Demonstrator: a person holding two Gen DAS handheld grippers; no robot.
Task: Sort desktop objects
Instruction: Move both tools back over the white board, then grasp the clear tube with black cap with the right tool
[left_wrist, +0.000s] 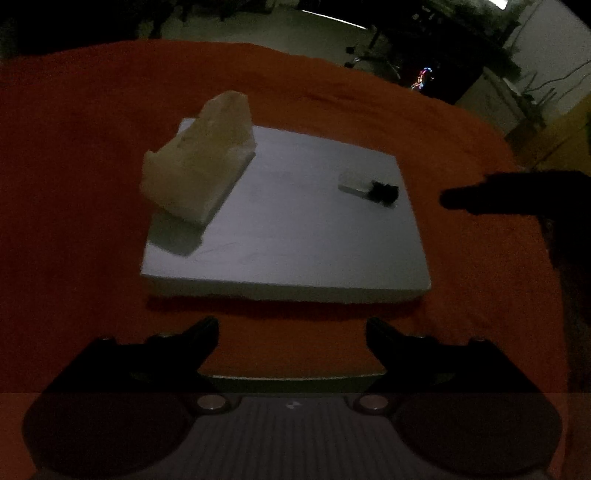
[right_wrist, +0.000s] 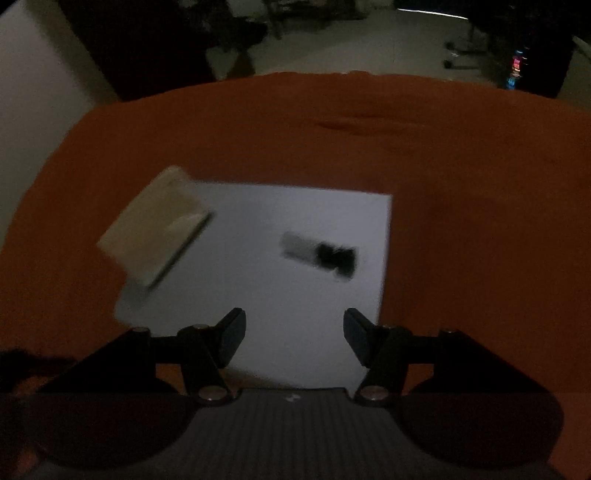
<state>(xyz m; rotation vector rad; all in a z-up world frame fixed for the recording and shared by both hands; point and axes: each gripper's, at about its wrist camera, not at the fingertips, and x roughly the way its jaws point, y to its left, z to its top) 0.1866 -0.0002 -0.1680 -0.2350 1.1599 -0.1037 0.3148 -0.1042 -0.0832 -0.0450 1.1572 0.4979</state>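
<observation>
A white board lies on the orange cloth. A pale tissue pack sits on its left part, tissue sticking up. A small white and black object lies at the board's right. My left gripper is open and empty, in front of the board's near edge. In the right wrist view the board, the tissue pack and the small object are blurred. My right gripper is open and empty above the board's near part; it also shows as a dark shape in the left wrist view.
The orange cloth covers the whole table and ends at a far edge. Beyond it is a dim room with furniture and a chair base. A wall stands at the left.
</observation>
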